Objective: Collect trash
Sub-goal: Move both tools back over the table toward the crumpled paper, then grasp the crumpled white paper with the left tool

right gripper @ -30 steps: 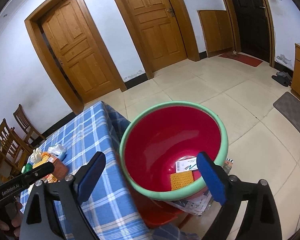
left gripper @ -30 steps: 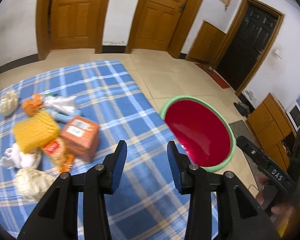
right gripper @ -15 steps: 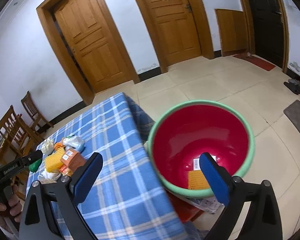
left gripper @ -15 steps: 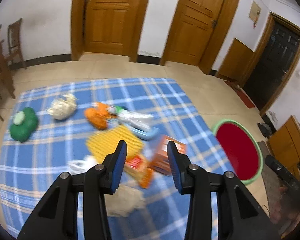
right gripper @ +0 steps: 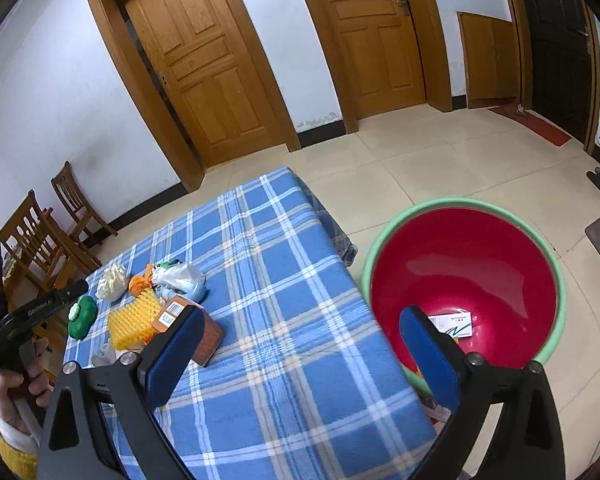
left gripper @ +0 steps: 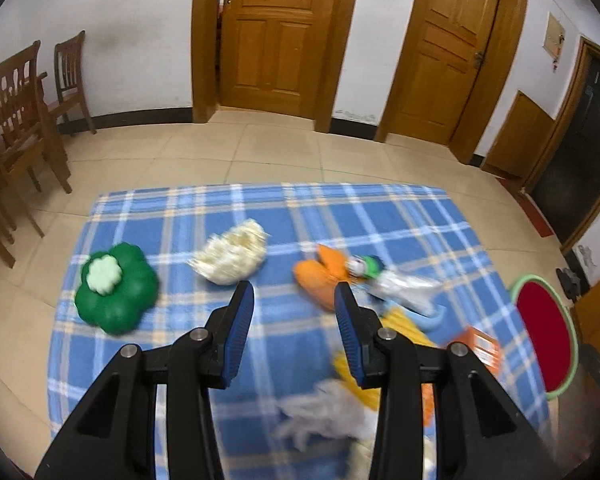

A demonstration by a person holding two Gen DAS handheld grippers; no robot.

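Trash lies on the blue plaid tablecloth (left gripper: 380,216): a cream crumpled wad (left gripper: 232,256), orange peel (left gripper: 320,276), a clear plastic bag (left gripper: 400,292), yellow foam (right gripper: 134,322), an orange carton (right gripper: 188,328) and white tissue (left gripper: 328,412). A green flower-shaped thing (left gripper: 116,288) sits at the left. My left gripper (left gripper: 294,308) hovers open and empty above the cloth, between the wad and the peel. The red basin with a green rim (right gripper: 460,280) stands beside the table, holding a white card (right gripper: 452,322). My right gripper (right gripper: 300,344) is wide open and empty over the table's near edge.
Wooden chairs (left gripper: 24,116) stand left of the table. Wooden doors (left gripper: 276,36) line the far wall and a dark door (left gripper: 580,160) is at the right. A hand (right gripper: 16,384) holds the left gripper's handle. Tiled floor surrounds the table.
My left gripper swung left from the basin to over the trash pile. My right gripper drew back and left, so the basin now sits to its right. Both stayed open.
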